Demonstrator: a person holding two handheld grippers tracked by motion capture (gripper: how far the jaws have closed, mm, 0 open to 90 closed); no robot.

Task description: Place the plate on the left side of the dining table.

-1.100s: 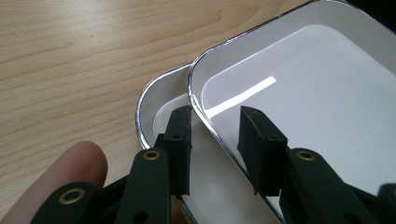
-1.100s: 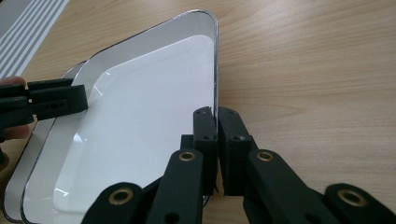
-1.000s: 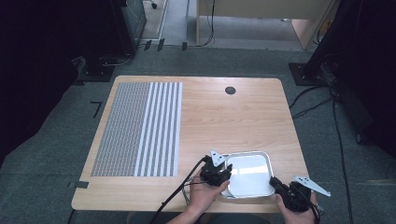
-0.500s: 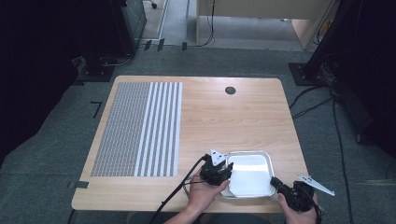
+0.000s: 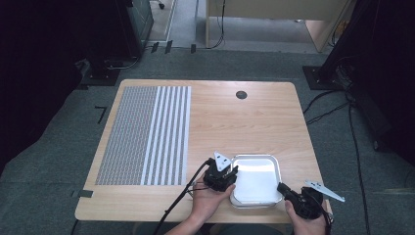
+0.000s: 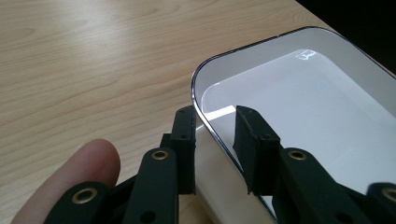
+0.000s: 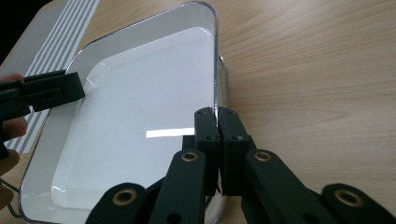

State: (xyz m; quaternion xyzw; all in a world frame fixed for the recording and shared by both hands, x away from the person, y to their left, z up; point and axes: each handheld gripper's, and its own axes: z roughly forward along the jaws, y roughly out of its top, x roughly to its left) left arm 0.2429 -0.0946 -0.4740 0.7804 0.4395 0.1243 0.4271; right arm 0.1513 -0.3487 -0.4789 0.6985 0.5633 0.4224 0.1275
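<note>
From the high view we count one shiny metal tray [image 5: 266,164], two grippers and one grey-and-white striped mat [image 5: 145,135]. The tray lies flat near the worktop's [image 5: 235,122] front edge, right of the middle. Our left gripper [image 5: 233,172] meets the tray's left rim, our right gripper [image 5: 280,187] its near right corner; each is carried by one hand [image 5: 208,200] coming in from below. The striped mat covers the left part of the pale wooden worktop, well apart from the tray, and one round dark hole [image 5: 241,94] sits toward the far edge. Around the worktop runs grey carpet [image 5: 63,156], with cables [image 5: 333,105] trailing at the right and dark furniture behind.

In the left gripper view we see the left gripper [image 6: 215,135] straddling the tray's [image 6: 327,107] thin rim: one finger outside the wall, one inside the basin. The fingers have just been closing, with the rim between them, yet a gap shows on both sides of it, so they stand spread, not pinching. One fingertip of the hand [image 6: 84,172] rests beside them, over bare wood [image 6: 93,60].

In the right gripper view the right gripper [image 7: 217,122] has its fingers pressed together on the tray's [image 7: 140,112] right rim, pinching the thin edge. Across the white basin we see the left gripper [image 7: 70,88] at the opposite rim, and a strip of the striped mat [image 7: 65,32] beyond.
</note>
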